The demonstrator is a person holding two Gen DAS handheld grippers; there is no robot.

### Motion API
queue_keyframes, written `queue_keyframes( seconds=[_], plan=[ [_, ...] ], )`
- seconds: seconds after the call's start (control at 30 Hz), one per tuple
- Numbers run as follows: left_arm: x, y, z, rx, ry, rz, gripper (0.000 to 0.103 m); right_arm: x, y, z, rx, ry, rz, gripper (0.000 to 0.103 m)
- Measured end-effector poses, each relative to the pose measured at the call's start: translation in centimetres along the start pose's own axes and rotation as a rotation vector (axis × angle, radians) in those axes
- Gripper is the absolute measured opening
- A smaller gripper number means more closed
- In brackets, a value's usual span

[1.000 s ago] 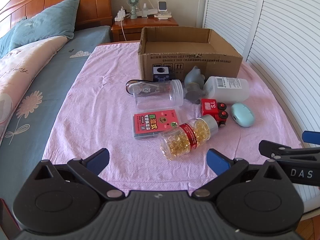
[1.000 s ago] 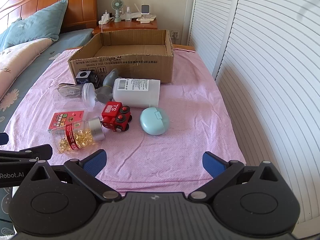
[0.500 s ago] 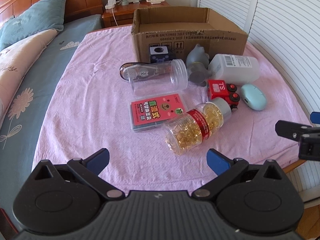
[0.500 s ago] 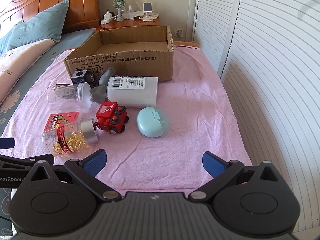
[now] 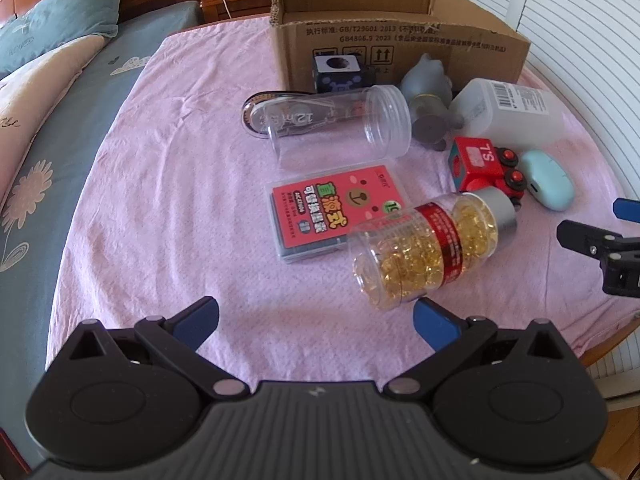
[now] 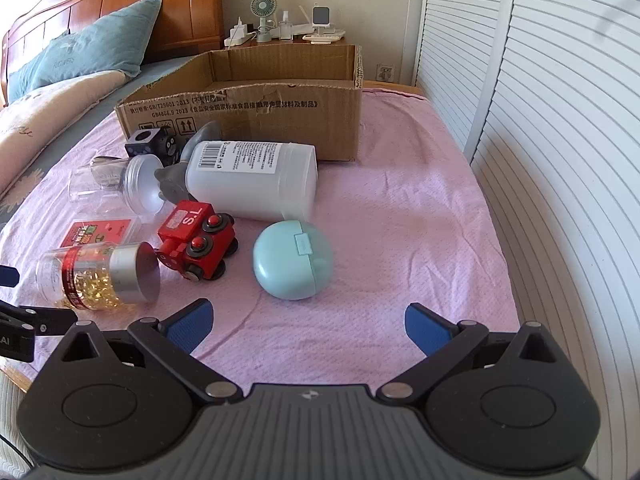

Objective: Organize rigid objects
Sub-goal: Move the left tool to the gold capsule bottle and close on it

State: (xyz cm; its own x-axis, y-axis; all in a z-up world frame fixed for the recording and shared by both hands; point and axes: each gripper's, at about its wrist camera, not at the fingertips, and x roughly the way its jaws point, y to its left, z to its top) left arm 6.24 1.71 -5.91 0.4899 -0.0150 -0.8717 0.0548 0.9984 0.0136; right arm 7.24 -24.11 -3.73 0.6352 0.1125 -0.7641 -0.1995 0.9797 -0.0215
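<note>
Several rigid objects lie on a pink cloth in front of an open cardboard box [image 5: 400, 32] [image 6: 256, 108]. A capsule bottle [image 5: 428, 252] [image 6: 100, 276] lies on its side, partly on a red card case [image 5: 336, 210]. A clear jar [image 5: 340, 128], a red toy train [image 5: 486, 166] [image 6: 196, 240], a teal oval case [image 5: 548, 184] [image 6: 292, 258], a white bottle [image 6: 252, 178], a grey figurine [image 5: 428, 96] and a dark cube [image 5: 340, 72] lie around. My left gripper [image 5: 316, 320] is open, just short of the capsule bottle. My right gripper [image 6: 308, 324] is open, just short of the teal case.
A bed with pillows [image 6: 80, 52] lies to the left. A nightstand [image 6: 288, 36] with a fan and chargers stands behind the box. White louvred doors [image 6: 540, 120] run along the right. The cloth ends at the table's near edge [image 5: 600, 352].
Both grippers have moved forward and lower toward the objects. The capsule bottle and the teal case now loom larger. Nothing has been taken hold of.
</note>
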Motion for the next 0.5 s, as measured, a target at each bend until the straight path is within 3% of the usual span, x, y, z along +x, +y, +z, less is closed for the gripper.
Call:
queue_keyframes(
  seconds=[0.23, 0.5],
  plan=[
    [1.0, 1.9, 0.6, -0.042, -0.004, -0.008, 0.102, 1.8, 0.1, -0.3, -0.021, 0.027, 0.053, 0.103],
    [1.1, 2.0, 0.5, -0.041, 0.001, -0.013, 0.103, 1.7, 0.7, -1.2, -0.093, -0.022, 0.054, 0.103]
  ],
)
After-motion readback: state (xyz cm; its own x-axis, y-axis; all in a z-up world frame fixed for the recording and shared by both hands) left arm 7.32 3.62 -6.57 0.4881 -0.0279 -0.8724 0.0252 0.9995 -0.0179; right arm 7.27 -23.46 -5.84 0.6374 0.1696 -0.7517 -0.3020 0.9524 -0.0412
